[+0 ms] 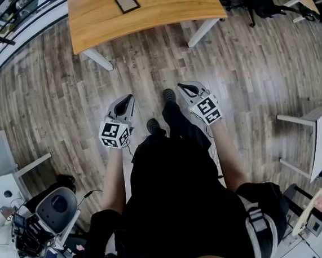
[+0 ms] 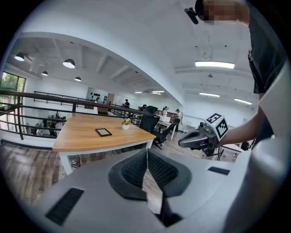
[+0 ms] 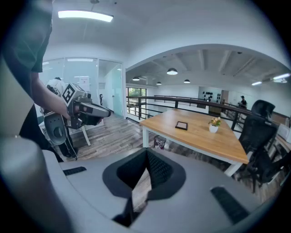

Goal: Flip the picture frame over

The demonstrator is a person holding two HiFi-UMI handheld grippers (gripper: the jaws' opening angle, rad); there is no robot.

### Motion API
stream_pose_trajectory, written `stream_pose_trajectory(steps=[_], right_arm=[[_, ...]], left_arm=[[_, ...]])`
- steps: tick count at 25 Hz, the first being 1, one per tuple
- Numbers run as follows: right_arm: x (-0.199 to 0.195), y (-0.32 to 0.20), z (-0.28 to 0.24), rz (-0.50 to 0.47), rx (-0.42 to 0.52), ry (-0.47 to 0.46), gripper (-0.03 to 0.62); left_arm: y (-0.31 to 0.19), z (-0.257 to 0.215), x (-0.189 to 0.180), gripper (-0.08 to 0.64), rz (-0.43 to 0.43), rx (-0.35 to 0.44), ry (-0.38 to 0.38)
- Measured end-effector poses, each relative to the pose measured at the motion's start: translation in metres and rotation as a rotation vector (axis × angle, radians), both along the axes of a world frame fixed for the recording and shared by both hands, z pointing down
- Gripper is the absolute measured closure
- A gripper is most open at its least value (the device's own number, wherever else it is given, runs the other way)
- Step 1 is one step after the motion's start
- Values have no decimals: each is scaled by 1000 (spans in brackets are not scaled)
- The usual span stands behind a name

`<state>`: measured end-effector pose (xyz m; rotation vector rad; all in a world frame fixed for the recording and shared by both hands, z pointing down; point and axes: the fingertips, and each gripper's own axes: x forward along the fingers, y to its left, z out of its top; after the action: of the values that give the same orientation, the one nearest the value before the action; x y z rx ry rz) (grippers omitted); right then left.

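Head view: the picture frame (image 1: 127, 2) lies flat on the wooden table (image 1: 93, 16) at the top of the frame, well apart from both tools. The left gripper (image 1: 125, 103) and right gripper (image 1: 186, 87) hang over the plank floor (image 1: 50, 91), jaws closed, empty.

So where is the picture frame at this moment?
The picture frame lies flat on the wooden table, at the top of the head view, left of the small flower pot. Nothing touches it.
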<state>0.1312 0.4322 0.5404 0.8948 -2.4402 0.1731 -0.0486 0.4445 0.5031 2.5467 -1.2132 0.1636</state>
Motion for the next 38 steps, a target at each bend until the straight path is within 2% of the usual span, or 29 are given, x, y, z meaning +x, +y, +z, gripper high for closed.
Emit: stream_pose_trajectory(steps=[6,11,20,31,38], right_arm=[[-25,38,-5,-4,2,23,584],[-31,43,-6,-3,13,42,584],[-43,37,-4,5,10,21,584],[-40,-11,16,18,-16,26,584],[-48,-61,12,-38,-15,4,584]], left_arm=[[31,-4,-21,537,32,21,-28],[32,-11,-33,538,14,25,-4],[25,-7,-39,537,20,22,0],[-19,-2,-41,537,5,-3,-29],[-58,-4,-40,537,-31,-8,-42]])
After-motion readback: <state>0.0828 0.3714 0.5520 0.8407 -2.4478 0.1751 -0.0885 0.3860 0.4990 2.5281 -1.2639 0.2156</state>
